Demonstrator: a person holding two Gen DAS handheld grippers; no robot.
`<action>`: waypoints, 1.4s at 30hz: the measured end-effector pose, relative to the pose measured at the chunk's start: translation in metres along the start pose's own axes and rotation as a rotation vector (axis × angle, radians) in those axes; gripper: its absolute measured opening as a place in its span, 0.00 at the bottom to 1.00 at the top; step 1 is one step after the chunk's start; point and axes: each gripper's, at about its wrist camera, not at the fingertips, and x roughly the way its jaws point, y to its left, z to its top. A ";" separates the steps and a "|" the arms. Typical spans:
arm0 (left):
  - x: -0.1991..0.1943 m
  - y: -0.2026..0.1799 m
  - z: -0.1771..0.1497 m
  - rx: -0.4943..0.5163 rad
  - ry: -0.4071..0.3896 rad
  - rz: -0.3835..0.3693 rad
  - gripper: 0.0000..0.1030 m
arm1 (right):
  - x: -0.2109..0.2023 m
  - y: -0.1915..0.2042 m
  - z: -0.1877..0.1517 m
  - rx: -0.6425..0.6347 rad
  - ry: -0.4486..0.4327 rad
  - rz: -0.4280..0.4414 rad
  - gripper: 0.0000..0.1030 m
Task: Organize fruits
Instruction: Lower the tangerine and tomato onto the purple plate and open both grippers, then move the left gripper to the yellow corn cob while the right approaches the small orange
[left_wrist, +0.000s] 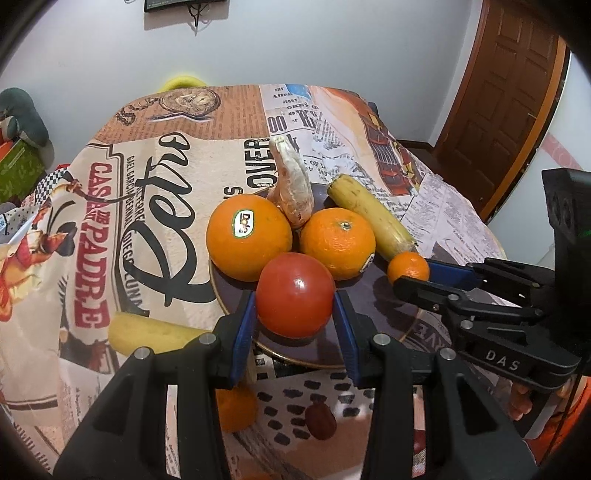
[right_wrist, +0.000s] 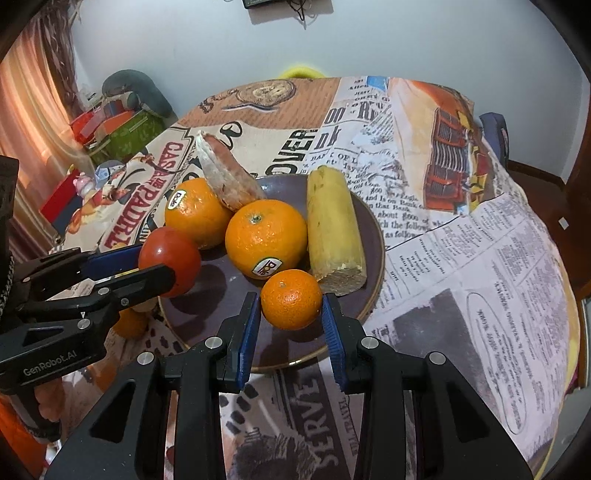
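Observation:
A dark purple plate (left_wrist: 369, 306) (right_wrist: 369, 236) holds two big oranges (left_wrist: 248, 236) (left_wrist: 338, 242), a ginger root (left_wrist: 291, 184) and a yellow corn piece (left_wrist: 373, 216). My left gripper (left_wrist: 295, 325) is shut on a red tomato (left_wrist: 295, 293) over the plate's near left part; it also shows in the right wrist view (right_wrist: 170, 260). My right gripper (right_wrist: 291, 328) is shut on a small mandarin (right_wrist: 291, 299) over the plate's near part; the mandarin also shows in the left wrist view (left_wrist: 408, 267).
Off the plate, near its left rim, lie a yellow corn piece (left_wrist: 147, 332), a small orange (left_wrist: 236, 406) and a dark red date (left_wrist: 320, 421). The printed tablecloth (right_wrist: 480, 277) drops off at the right. Boxes and clutter (right_wrist: 118, 125) stand beyond the table's left edge.

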 end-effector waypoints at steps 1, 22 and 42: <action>0.002 0.000 0.001 -0.001 0.002 0.001 0.41 | 0.001 0.000 0.000 -0.002 0.002 0.002 0.30; -0.034 0.023 0.006 -0.036 -0.062 0.047 0.46 | -0.010 0.002 0.005 -0.004 -0.004 -0.012 0.41; -0.012 0.042 -0.034 -0.076 0.067 0.119 0.89 | -0.022 0.015 -0.008 -0.020 -0.008 -0.009 0.42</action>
